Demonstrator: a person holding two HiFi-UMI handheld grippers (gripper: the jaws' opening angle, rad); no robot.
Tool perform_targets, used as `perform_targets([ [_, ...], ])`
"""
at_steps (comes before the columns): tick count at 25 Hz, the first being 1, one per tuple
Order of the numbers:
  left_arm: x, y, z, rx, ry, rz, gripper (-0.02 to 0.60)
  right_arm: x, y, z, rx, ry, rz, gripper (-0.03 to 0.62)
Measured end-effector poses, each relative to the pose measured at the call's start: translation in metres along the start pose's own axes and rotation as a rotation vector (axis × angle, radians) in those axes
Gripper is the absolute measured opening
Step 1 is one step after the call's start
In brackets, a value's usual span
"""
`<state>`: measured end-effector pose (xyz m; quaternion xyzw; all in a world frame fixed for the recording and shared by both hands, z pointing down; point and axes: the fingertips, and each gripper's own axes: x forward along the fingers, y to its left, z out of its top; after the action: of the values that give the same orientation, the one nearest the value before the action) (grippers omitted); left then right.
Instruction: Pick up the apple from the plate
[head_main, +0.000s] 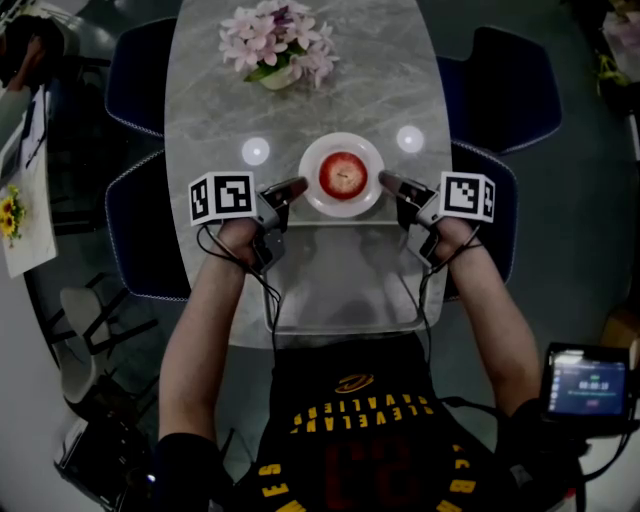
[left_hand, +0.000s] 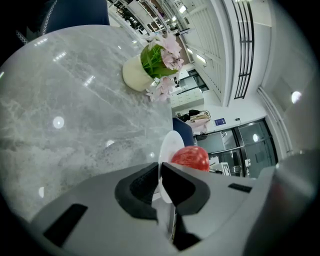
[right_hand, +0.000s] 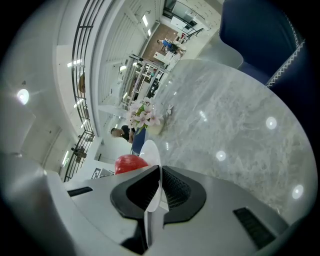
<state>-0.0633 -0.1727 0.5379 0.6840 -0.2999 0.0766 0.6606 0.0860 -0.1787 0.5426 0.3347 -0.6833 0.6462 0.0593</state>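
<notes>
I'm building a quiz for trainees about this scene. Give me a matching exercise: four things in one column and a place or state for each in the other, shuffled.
1 apple
2 plate
3 flowers
4 left tongs

A pink, at the table's far end
B shut on the plate's left rim
C red, lying on the plate
D white, gripped at both sides

Pairs: 1-C, 2-D, 3-A, 4-B

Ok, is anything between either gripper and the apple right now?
No separate object. But the left gripper and the right gripper both have their jaws closed on opposite sides of the round white plate rim, not on the red apple, which sits uncovered at its centre.
</notes>
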Motion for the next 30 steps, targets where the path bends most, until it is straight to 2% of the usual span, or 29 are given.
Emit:
perform_targets([
  [18,0.009,0.01,-0.004,-0.01,0.027,0.007,0.026,0.003,-0.011,-0.005,0.002,0.023,-0.038,0.031],
  [30,0.018,0.025,-0.008,-0.025,0.051,0.019,0.026,0.011,-0.018,-0.006,-0.055,0.037,-0.05,0.031],
])
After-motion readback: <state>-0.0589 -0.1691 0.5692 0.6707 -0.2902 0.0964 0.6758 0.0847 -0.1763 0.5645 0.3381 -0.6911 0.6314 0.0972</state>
